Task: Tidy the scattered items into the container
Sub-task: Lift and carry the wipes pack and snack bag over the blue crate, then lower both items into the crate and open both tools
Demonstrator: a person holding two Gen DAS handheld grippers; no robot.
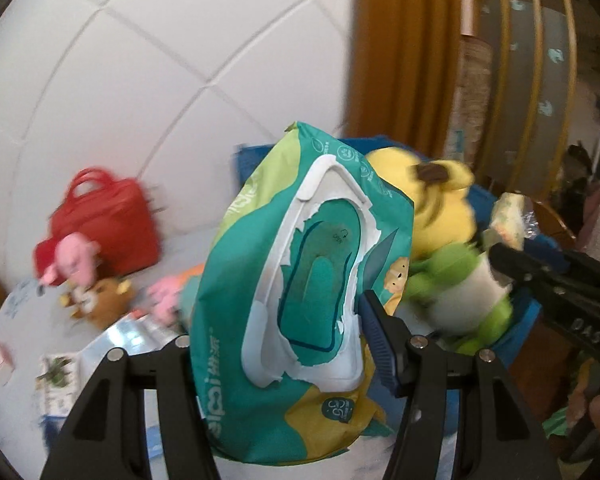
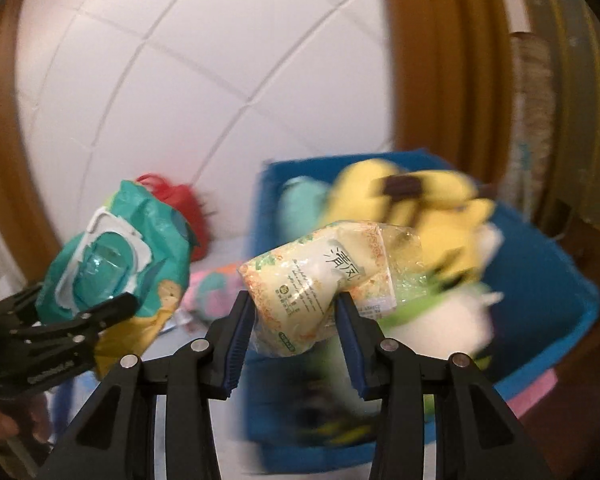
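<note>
My left gripper (image 1: 276,320) is shut on a teal and green wet-wipes pack (image 1: 300,280) and holds it up in the air; it also shows in the right wrist view (image 2: 116,256). My right gripper (image 2: 294,316) is shut on a cream tissue pack (image 2: 320,280), held above the near edge of the blue bin (image 2: 548,280). The bin holds a yellow plush (image 2: 412,208), a green and white plush (image 1: 460,296) and a teal item (image 2: 300,204). The right gripper with its tissue pack (image 1: 508,216) shows at the right of the left wrist view.
A red handbag (image 1: 104,220), a pink plush (image 1: 76,256), a brown plush (image 1: 100,300), another pink plush (image 1: 164,300) and small packets (image 1: 56,380) lie on the bed to the left. A white padded headboard (image 1: 140,80) and a wooden frame (image 1: 404,48) stand behind.
</note>
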